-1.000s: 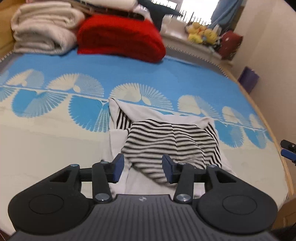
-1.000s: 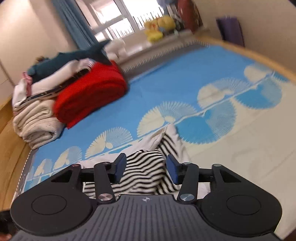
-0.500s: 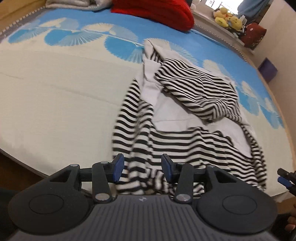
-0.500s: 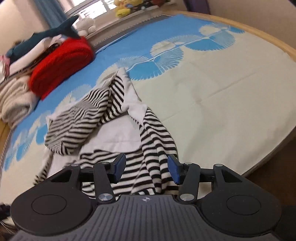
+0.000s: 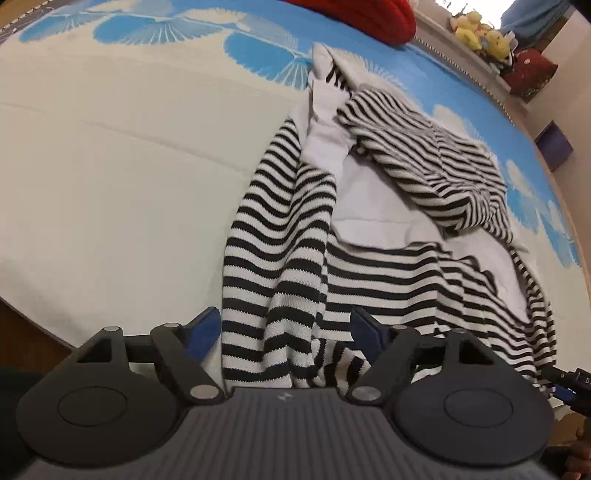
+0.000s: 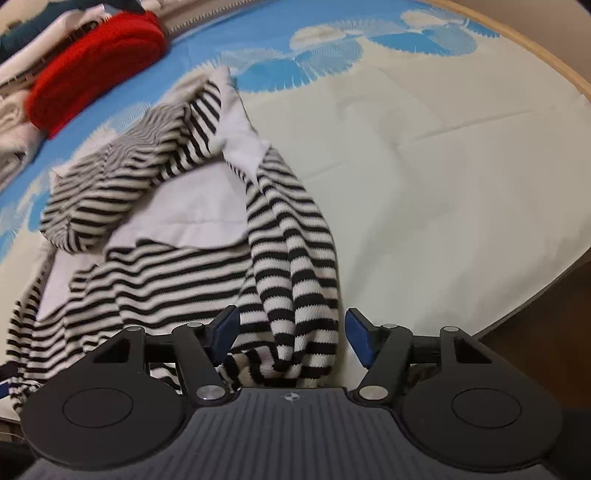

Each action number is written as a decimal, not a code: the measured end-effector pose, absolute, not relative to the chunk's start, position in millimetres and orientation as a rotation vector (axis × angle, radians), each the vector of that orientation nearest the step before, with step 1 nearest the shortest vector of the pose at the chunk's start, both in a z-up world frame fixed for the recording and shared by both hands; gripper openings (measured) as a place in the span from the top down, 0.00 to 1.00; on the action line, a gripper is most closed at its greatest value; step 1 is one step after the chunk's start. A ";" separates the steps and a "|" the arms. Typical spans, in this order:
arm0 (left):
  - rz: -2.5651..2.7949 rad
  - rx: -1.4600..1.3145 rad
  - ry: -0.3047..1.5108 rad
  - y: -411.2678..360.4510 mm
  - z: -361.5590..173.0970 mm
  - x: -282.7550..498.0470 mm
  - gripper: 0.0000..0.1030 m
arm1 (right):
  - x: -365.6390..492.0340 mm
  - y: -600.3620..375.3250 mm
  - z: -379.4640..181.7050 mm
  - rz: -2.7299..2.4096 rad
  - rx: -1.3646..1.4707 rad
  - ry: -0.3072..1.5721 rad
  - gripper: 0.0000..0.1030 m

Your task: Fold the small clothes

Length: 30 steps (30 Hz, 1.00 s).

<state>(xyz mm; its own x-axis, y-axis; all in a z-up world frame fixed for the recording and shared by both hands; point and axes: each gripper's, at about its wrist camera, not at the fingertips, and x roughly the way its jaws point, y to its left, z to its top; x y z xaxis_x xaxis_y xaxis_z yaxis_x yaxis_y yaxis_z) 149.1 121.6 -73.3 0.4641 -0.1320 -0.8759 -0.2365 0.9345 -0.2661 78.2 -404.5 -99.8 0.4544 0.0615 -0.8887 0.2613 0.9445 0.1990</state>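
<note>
Here the striped sweater (image 5: 288,236) lies on the bed (image 5: 110,184) between both grippers' jaws, which have just been opening; left gripper (image 5: 286,332) and right gripper (image 6: 291,332) point steeply down.

1. Bedsheet (image 5: 110,177): cream, with a blue far part printed with pale fan shapes; covers the bed.
2. Red blanket (image 6: 92,66): folded, at the far side of the sheet.
3. Pale folded bedding (image 6: 14,122): stacked just beside the red blanket, partly cut off by the frame edge.
4. Yellow plush toys (image 5: 480,31): on the ledge beyond the bed.
5. Purple box (image 5: 554,147): by the wall.
</note>
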 end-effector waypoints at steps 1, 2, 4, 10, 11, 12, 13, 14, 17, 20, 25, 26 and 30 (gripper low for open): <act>0.073 -0.373 1.111 120.7 -77.2 151.6 0.21 | 80.1 -403.8 -102.9 -0.132 0.335 1.109 0.37; 0.079 -0.378 1.120 122.3 -80.6 152.4 0.21 | 81.8 -403.4 -105.9 -0.140 0.341 1.119 0.37; 0.089 -0.397 1.135 122.8 -86.8 153.7 0.21 | 84.5 -402.6 -112.2 -0.159 0.348 1.139 0.37; 0.094 -0.360 1.140 116.4 -94.1 154.0 0.21 | 85.6 -399.4 -127.6 -0.197 0.346 1.169 0.35; 0.091 -0.344 1.138 113.8 -94.1 153.5 0.21 | 85.2 -398.1 -128.0 -0.196 0.335 1.167 0.35; 0.088 -0.330 1.136 111.9 -93.6 152.9 0.23 | 84.5 -396.6 -128.5 -0.193 0.322 1.165 0.35; 0.083 -0.315 1.133 109.8 -93.3 152.1 0.32 | 83.7 -395.3 -128.4 -0.191 0.312 1.162 0.35; 0.074 -0.301 1.130 107.3 -93.1 151.6 0.38 | 82.8 -394.5 -128.2 -0.188 0.305 1.160 0.35; 0.026 -0.279 1.129 102.8 -92.5 149.7 0.83 | 80.3 -395.2 -125.3 -0.180 0.306 1.146 0.58; 0.022 -0.237 1.085 100.0 -85.1 145.1 0.90 | 77.2 -397.9 -118.7 -0.136 0.357 1.121 0.86; 0.038 -0.267 1.035 108.1 -70.9 137.0 0.90 | 72.3 -400.7 -109.0 -0.139 0.346 1.093 0.87; 0.036 -0.278 1.050 109.0 -72.7 136.8 0.90 | 72.5 -402.0 -112.4 -0.148 0.346 1.115 0.86; 0.041 -0.329 1.140 111.7 -87.8 138.4 0.76 | 72.9 -404.2 -118.3 -0.149 0.353 1.157 0.83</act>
<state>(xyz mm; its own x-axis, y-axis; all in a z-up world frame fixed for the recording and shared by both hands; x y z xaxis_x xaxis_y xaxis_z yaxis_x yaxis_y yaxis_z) 138.4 111.7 -87.8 0.4221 -0.1342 -0.8965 -0.1984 0.9513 -0.2358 72.9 -404.2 -118.3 0.4001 0.0651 -0.9141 0.2953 0.9351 0.1959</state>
